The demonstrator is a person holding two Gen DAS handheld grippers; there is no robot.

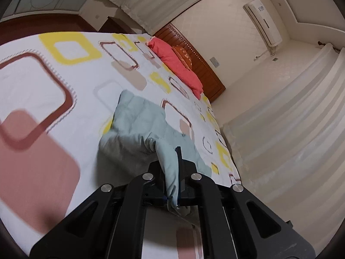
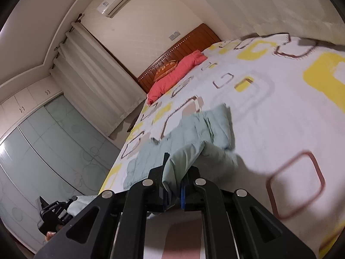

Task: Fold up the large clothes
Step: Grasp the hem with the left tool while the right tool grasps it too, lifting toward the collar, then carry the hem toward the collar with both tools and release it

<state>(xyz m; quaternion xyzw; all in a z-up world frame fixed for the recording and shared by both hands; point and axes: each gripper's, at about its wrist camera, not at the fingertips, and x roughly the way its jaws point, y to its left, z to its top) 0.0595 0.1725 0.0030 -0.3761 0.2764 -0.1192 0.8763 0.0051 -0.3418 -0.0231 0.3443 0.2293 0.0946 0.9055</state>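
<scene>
Now your left tongs pinch the pale green garment, your right tongs clamp its other edge, cloth lifted off the patterned bedsheet, red pillow far.

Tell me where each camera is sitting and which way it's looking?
Left wrist: rides the left gripper, facing the bed's headboard; its jaws pinch the pale green garment.
Right wrist: rides the right gripper, also facing the headboard, pinching the same garment; the left gripper shows at lower left.
Shared: patterned bedsheet, red pillow, air conditioner.
</scene>
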